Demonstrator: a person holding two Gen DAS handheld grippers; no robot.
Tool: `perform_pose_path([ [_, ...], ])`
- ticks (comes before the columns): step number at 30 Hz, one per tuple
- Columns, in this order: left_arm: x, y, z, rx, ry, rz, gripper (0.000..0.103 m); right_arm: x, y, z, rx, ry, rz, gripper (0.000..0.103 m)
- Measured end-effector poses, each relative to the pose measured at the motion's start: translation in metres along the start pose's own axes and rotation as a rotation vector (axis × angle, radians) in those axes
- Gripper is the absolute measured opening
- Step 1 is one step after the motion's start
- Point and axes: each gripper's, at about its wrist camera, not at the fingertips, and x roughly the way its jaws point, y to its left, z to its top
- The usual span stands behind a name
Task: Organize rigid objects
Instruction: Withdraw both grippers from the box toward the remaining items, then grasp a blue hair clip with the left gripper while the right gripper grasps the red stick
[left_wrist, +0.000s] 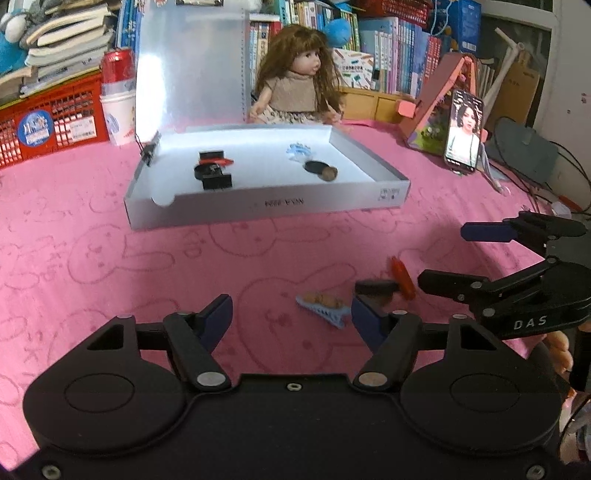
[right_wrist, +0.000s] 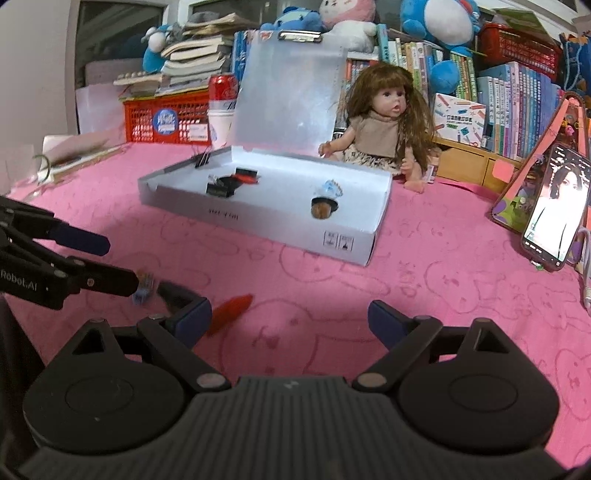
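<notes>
blue clip (left_wrist: 323, 307) sharp on left view (blurred on right)

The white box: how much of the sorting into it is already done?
Partly done. The white box already holds several small clips. Both the left gripper and right gripper have open, empty jaws. Left on the pink cloth: blue hair clip, black clip, red clip.
</notes>
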Motion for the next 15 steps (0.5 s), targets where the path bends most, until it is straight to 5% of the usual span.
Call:
perform_pose_path([
  [15, 0.007, -0.012, -0.005, 0.054, -0.009, 0.019, 0.044, 0.007, 0.022, -0.003, -0.127, 0.011, 0.060, 0.096],
])
